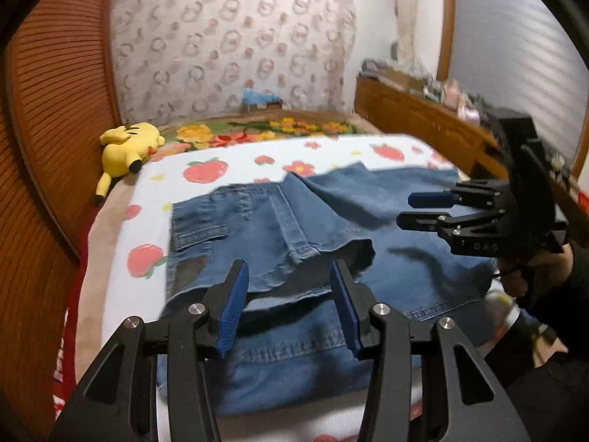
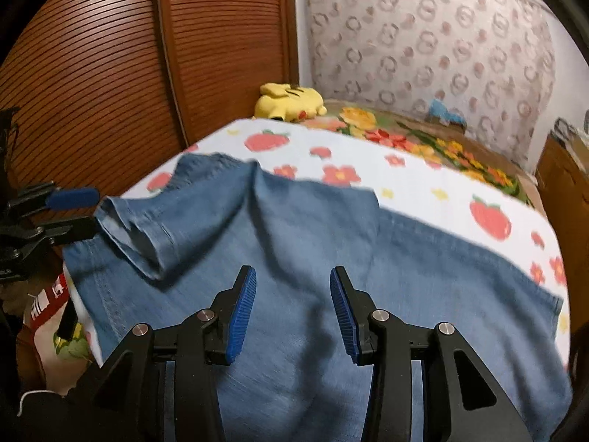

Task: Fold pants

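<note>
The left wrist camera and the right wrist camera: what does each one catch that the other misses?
Only the left wrist view shows the blue denim pants' back pocket, the long wooden shelf of clutter, the window blind and the person's hand holding the right gripper.

Only the right wrist view shows the pants' folded-over leg hem side-on beside the left gripper.

Both show the pants on the white strawberry-print sheet, the yellow plush toy, the slatted wooden door, and both grippers open and empty.
</note>
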A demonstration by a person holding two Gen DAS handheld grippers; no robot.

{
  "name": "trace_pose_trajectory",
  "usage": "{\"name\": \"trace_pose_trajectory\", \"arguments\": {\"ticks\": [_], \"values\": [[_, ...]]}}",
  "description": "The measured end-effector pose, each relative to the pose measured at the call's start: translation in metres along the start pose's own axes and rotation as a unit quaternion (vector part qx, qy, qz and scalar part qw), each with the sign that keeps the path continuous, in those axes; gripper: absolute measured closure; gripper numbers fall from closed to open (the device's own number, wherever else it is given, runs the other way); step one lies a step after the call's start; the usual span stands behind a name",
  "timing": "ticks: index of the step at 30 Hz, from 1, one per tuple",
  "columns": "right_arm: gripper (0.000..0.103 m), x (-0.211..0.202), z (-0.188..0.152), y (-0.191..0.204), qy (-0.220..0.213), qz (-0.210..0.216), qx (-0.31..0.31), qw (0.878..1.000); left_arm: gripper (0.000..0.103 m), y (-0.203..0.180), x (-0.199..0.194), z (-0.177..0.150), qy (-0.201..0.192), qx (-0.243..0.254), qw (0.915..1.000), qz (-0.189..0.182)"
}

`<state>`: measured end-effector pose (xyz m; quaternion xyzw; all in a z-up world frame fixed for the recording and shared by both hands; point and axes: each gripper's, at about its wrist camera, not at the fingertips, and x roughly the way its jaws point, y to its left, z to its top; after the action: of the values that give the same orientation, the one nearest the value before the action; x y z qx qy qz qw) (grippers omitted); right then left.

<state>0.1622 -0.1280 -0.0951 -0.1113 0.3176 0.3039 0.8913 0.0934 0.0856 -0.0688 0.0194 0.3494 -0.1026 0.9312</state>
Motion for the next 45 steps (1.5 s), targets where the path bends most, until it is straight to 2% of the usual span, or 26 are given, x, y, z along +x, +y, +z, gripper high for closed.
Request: {"name": "trace_pose_trajectory", "arguments": {"ticks": [4, 7, 9, 11, 13, 14, 22, 25, 29, 32, 36, 41, 45], "values": [[0.059, 0.000, -0.002, -0.004, 0.000, 0.007, 0.013, 1.000, 0.059, -0.006, 0.022, 0.006, 0.034, 0.022, 0.9991, 0.009], [0.059, -0.002, -0.004, -0.009, -0.001, 0.009, 0.020, 1.000, 0.067, -0.004, 0.031, 0.010, 0.045, 0.024, 0.9987, 0.002], [0.059, -0.003, -0.003, -0.012, -0.002, 0.011, 0.024, 1.000, 0.078, -0.003, 0.035, 0.013, 0.052, 0.025, 0.9983, -0.009], [0.059, -0.003, -0.005, -0.015, -0.004, 0.011, 0.026, 1.000, 0.085, -0.002, 0.036, 0.015, 0.051, 0.028, 0.9983, -0.001], [0.059, -0.002, -0.006, -0.017, -0.006, 0.010, 0.027, 1.000, 0.087, 0.003, 0.033, 0.019, 0.044, 0.028, 0.9986, 0.005], [0.059, -0.001, -0.009, -0.017, -0.007, 0.009, 0.028, 1.000, 0.099, 0.008, 0.032, 0.021, 0.042, 0.025, 0.9988, 0.010], [0.059, 0.002, -0.017, -0.016, -0.007, 0.010, 0.028, 1.000, 0.099, 0.072, 0.028, 0.043, 0.031, -0.019, 0.9969, 0.070], [0.059, 0.003, -0.017, -0.015, -0.006, 0.010, 0.027, 1.000, 0.098, 0.089, 0.031, 0.042, 0.033, -0.034, 0.9960, 0.076], [0.059, 0.002, -0.016, -0.014, -0.003, 0.010, 0.024, 1.000, 0.077, 0.101, 0.036, 0.032, 0.046, -0.045, 0.9951, 0.075], [0.059, 0.003, -0.016, -0.015, 0.000, 0.010, 0.024, 1.000, 0.072, 0.106, 0.040, 0.019, 0.060, -0.049, 0.9934, 0.084], [0.059, 0.003, -0.018, -0.016, 0.003, 0.010, 0.022, 1.000, 0.071, 0.110, 0.027, 0.003, 0.051, -0.075, 0.9923, 0.084], [0.059, 0.004, -0.019, -0.017, 0.009, 0.011, 0.021, 1.000, 0.070, 0.100, 0.003, -0.006, 0.019, -0.095, 0.9938, 0.055], [0.059, 0.004, -0.021, -0.017, 0.013, 0.007, 0.016, 1.000, 0.070, 0.080, -0.003, -0.015, 0.016, -0.087, 0.9957, 0.025]]}}
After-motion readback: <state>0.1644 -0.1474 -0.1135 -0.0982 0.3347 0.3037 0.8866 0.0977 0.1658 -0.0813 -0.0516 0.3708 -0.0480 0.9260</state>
